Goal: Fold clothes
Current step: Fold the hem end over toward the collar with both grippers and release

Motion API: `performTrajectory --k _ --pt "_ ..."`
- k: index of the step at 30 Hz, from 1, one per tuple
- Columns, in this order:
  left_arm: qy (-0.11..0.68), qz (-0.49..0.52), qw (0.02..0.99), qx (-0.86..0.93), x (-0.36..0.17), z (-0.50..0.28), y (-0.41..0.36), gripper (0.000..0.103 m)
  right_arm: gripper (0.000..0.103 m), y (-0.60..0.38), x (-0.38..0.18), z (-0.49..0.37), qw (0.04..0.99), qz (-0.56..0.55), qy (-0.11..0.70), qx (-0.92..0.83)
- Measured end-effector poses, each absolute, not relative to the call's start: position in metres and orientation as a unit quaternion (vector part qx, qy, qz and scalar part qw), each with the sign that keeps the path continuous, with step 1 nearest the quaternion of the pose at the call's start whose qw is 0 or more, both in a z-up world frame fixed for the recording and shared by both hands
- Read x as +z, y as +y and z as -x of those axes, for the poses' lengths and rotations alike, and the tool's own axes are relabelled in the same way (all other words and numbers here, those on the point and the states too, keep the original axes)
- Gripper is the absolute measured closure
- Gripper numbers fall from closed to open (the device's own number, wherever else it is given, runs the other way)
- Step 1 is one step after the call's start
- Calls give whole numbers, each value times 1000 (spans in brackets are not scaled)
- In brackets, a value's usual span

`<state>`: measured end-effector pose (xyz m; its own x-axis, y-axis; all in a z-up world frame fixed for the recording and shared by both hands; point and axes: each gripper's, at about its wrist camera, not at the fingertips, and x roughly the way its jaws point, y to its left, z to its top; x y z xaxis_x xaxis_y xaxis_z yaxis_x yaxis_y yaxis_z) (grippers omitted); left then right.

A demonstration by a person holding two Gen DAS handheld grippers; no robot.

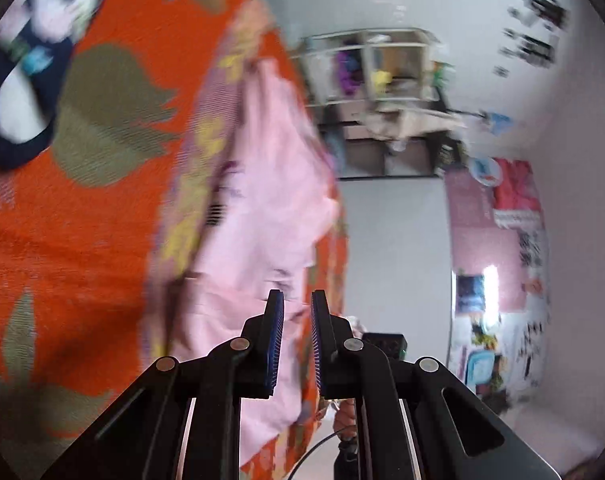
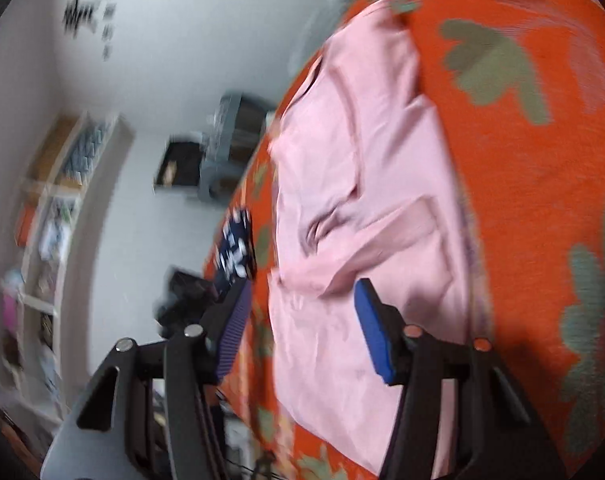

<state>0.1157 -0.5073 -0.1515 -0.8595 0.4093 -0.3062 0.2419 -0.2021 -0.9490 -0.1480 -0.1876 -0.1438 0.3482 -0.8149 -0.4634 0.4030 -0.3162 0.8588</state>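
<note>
A pale pink garment [image 1: 262,200] [image 2: 362,200] lies crumpled and partly folded on an orange bedspread with olive leaf shapes [image 1: 82,220] [image 2: 522,180]. My left gripper [image 1: 297,300] hovers over the garment's near end. Its jaws stand a narrow gap apart, and nothing is pinched between the blue pads [image 1: 276,340]. My right gripper [image 2: 302,292] is open wider above the garment's near edge, with the cloth lying below and beyond its fingers and not gripped. Both views are blurred.
A dark navy garment with white patches [image 1: 18,92] [image 2: 236,248] lies on the bedspread beside the pink one. Past the bed's edge are a shelf unit [image 1: 382,72], wall posters [image 1: 498,240], a white bookshelf [image 2: 50,220] and a grey crate [image 2: 230,140].
</note>
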Motion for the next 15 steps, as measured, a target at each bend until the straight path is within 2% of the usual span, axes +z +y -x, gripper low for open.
performTrajectory --k 3,6,8,10,12,15 --pt "-597 320 87 731 -154 -89 -479 91 73 -228 -150 122 563 -619 -41 -546" --pt "-573 379 94 720 -173 -63 -455 91 77 -257 -159 121 551 -615 33 -562" --pt "-575 402 81 709 -189 -52 -450 91 77 -261 -157 143 534 -597 18 -599" --pt "-596 399 59 694 -201 -40 -456 91 81 -255 -161 173 499 -601 -36 -623" --pt "-614 392 45 683 -208 -36 -463 91 76 -244 -161 194 470 -606 -69 -638" --pt "-605 358 67 708 -194 -40 -468 91 76 -221 -142 187 508 -587 -91 -625"
